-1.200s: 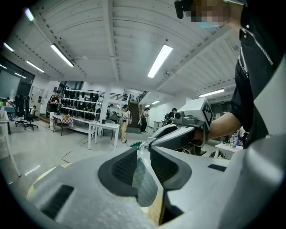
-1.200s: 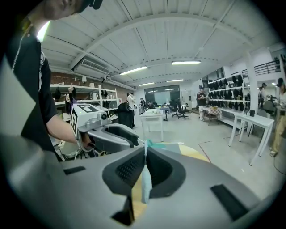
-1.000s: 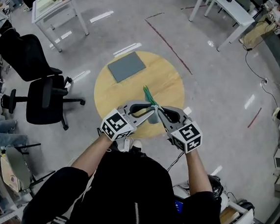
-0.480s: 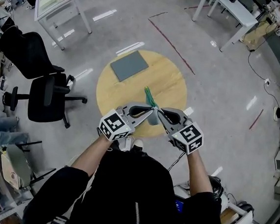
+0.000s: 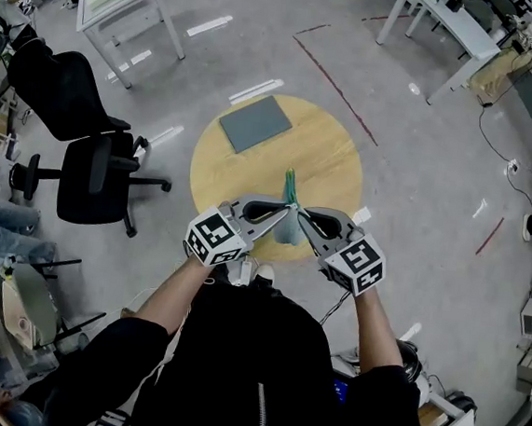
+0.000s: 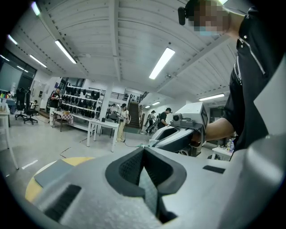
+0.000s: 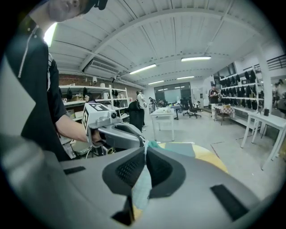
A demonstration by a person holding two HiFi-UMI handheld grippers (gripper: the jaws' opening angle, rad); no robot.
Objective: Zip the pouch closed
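Pouch (image 5: 289, 186) hangs btwn our tong tips; we pinch it w/ left gripper (image 5: 282, 212) n right gripper (image 5: 302, 213), both clamped on fabric.

The far left of the round table (image 5: 332, 158) is taken up by a grey mat (image 5: 255, 123). Bare wood is left beside it on the right. The near edge is blocked by the raised pouch (image 5: 290, 189), and the floor on the left by an office chair (image 5: 91, 181).
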